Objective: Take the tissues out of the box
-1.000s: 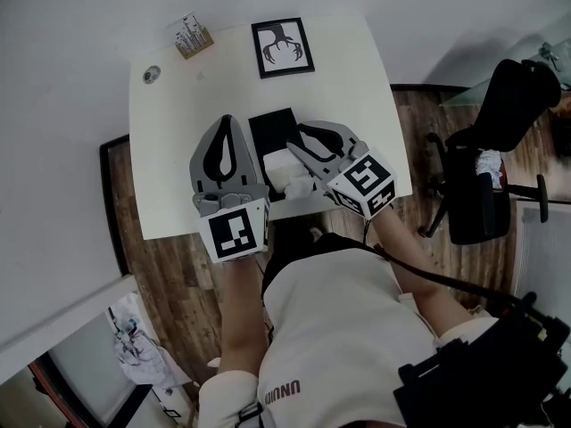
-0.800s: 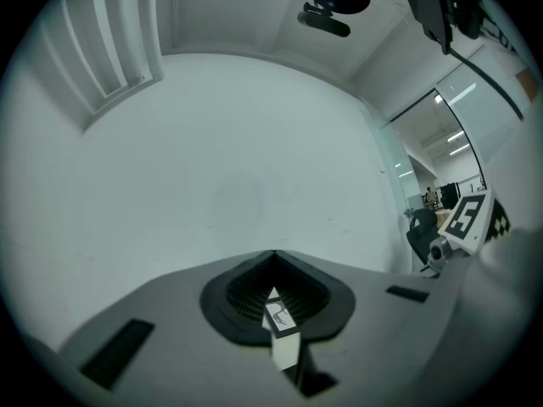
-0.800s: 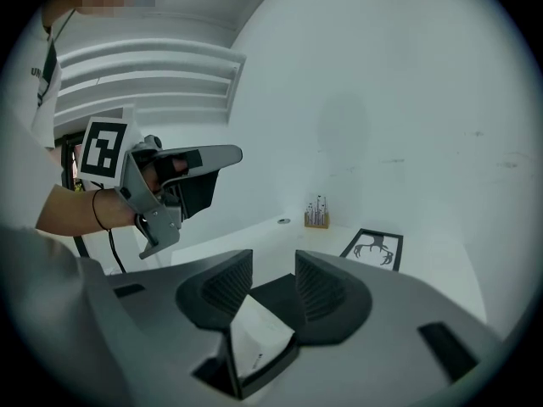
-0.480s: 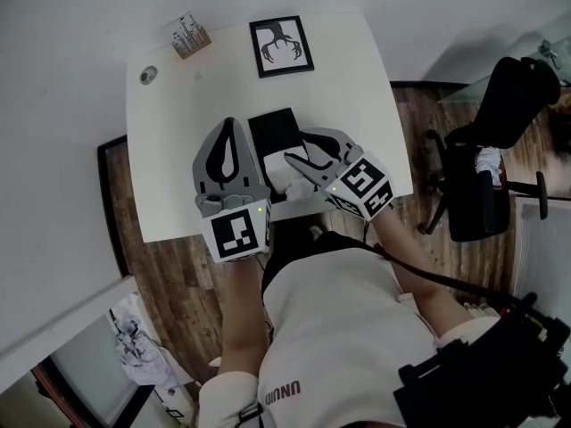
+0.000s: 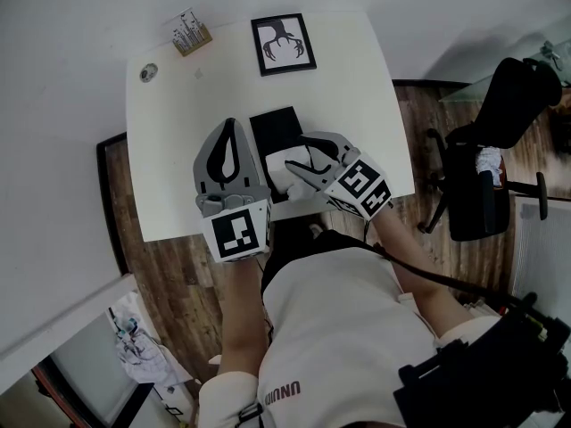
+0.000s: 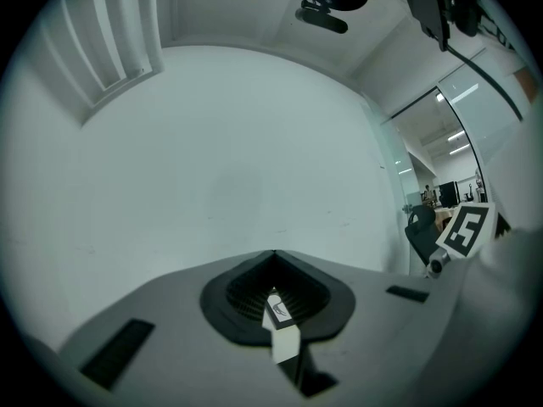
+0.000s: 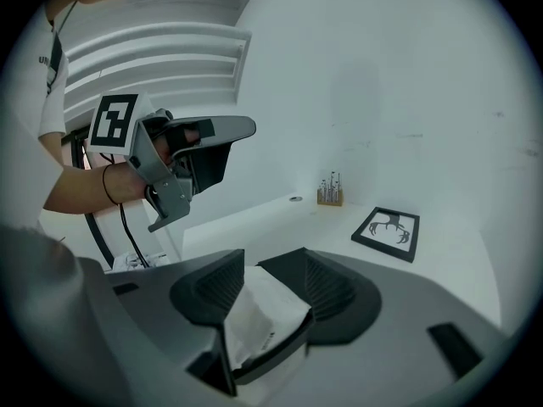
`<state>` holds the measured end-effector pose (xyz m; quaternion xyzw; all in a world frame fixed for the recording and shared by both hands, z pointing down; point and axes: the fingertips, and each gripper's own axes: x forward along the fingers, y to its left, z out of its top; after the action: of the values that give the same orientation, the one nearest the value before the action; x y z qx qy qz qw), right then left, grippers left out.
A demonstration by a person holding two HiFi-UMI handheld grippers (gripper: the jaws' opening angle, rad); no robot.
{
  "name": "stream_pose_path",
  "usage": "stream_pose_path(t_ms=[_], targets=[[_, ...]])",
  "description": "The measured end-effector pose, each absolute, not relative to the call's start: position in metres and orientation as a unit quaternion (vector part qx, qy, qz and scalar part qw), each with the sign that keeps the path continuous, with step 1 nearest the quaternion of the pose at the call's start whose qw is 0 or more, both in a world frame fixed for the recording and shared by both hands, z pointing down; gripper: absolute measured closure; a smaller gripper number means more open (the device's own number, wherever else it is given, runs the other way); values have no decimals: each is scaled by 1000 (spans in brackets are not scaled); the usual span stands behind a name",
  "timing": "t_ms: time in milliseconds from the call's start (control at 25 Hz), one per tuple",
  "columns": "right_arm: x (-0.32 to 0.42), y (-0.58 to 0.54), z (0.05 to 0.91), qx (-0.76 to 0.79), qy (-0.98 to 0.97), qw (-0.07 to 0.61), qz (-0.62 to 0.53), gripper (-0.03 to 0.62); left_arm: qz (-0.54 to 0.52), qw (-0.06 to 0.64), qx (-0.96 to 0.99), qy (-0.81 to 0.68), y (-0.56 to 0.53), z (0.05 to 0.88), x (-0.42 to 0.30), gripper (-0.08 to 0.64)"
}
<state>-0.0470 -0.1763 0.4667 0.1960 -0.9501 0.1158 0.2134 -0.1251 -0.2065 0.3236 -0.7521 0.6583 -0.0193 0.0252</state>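
A black tissue box (image 5: 276, 128) lies on the white table (image 5: 169, 141), with white tissues (image 5: 287, 175) piled at its near end. My right gripper (image 5: 302, 152) hovers over that pile, and its jaws are opening. In the right gripper view a white tissue (image 7: 261, 314) lies loose between the spread pads above the box's dark rim (image 7: 284, 359); the pads do not press on it. My left gripper (image 5: 228, 132) is just left of the box, shut and holding nothing. It also shows raised in the right gripper view, left gripper (image 7: 246, 130).
A framed antler picture (image 5: 283, 45) lies at the table's far side. A small wooden holder (image 5: 191, 36) and a round cable port (image 5: 148, 73) are at the far left corner. A black office chair (image 5: 495, 150) stands on the wooden floor to the right.
The right gripper's jaws have spread apart over the tissue pile, and it has shifted slightly. The left gripper has stayed in place, still shut.
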Motion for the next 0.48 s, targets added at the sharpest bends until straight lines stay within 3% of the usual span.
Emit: stream_pose_path(t_ms=[480], targets=[[-51,-165,481,176,-948,235,119,360,-19,24,-751,659,-203,326,-127,548]])
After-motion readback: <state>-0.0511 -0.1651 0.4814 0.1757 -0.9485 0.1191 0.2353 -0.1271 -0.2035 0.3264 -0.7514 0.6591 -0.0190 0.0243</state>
